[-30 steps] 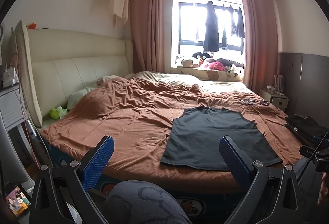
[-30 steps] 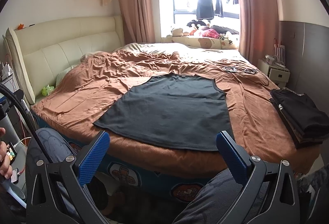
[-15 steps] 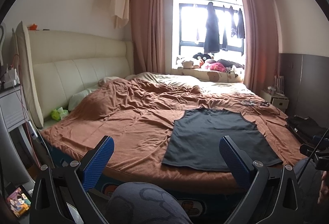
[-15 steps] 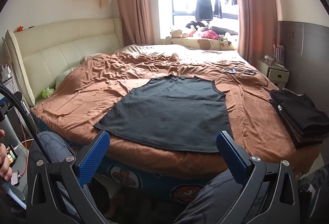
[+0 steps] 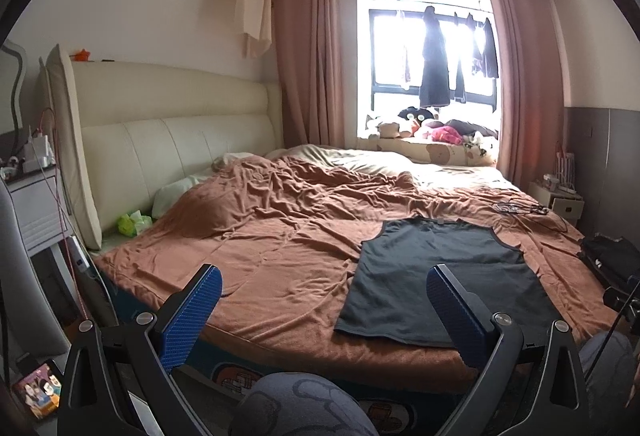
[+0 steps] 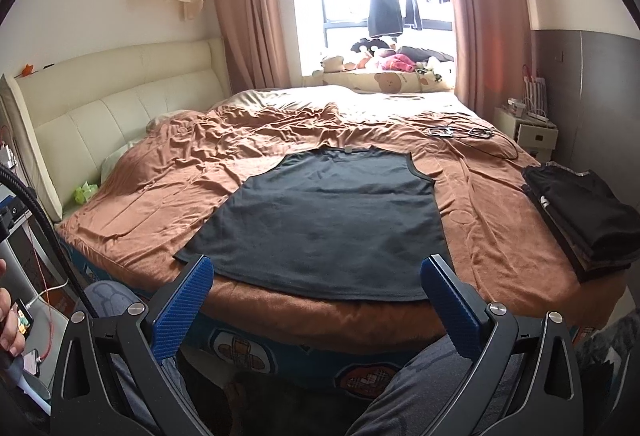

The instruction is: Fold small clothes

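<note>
Facing a flat, unfolded vest [image 6: 328,220], you have every fold of it left to make.
Your bed [image 6: 492,236] gives wide open blanket to the left; a stack [image 6: 584,211] of dark folded clothes sits well apart at the right edge. The vest's hem lies near the front edge. Both your left gripper [image 5: 324,316] and right gripper [image 6: 316,308] hang short of the bed, fingers spread wide, holding nothing.
</note>
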The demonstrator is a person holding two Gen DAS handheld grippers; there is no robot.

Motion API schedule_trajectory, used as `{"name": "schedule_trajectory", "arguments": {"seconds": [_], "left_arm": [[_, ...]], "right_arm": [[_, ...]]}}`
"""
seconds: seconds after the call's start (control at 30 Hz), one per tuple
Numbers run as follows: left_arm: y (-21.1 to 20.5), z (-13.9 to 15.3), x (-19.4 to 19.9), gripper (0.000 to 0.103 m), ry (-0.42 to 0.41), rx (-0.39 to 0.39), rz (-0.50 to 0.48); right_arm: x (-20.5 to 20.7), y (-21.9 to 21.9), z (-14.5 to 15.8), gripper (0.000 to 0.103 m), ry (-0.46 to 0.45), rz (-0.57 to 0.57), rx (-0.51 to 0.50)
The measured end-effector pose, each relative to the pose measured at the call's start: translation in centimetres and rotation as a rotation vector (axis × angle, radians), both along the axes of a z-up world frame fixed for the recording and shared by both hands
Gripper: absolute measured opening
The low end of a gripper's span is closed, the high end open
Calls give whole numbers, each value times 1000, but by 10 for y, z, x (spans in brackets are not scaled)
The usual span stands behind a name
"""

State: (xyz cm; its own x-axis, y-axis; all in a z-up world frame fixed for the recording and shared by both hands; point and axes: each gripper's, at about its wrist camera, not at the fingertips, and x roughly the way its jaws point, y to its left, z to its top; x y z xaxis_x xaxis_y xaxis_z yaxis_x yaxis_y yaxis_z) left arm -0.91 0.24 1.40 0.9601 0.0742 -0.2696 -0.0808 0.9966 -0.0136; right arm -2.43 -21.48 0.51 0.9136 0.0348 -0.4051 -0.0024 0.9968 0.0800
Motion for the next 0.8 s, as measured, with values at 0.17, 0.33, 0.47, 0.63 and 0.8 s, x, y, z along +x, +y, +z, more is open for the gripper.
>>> {"name": "schedule_trajectory", "arguments": {"seconds": [0.17,0.33,0.47,0.63,0.8], "left_arm": [[-4,1,7,103,-52,25,8],[-11,-2,31,103,1,6,-39],[-14,-9,50,103,25,4,-59],[-20,-22,79,103,97,2,-105],[-20,-35,103,103,137,-5,-81]], "right_arm": [[14,-2,0,103,7,-9,-4],[34,-5,-3,103,29,-16,14],[50,-10,-6,103,44,-21,17],[73,-19,-12,103,71,-56,15],[95,-27,-21,103,115,-84,37]]}}
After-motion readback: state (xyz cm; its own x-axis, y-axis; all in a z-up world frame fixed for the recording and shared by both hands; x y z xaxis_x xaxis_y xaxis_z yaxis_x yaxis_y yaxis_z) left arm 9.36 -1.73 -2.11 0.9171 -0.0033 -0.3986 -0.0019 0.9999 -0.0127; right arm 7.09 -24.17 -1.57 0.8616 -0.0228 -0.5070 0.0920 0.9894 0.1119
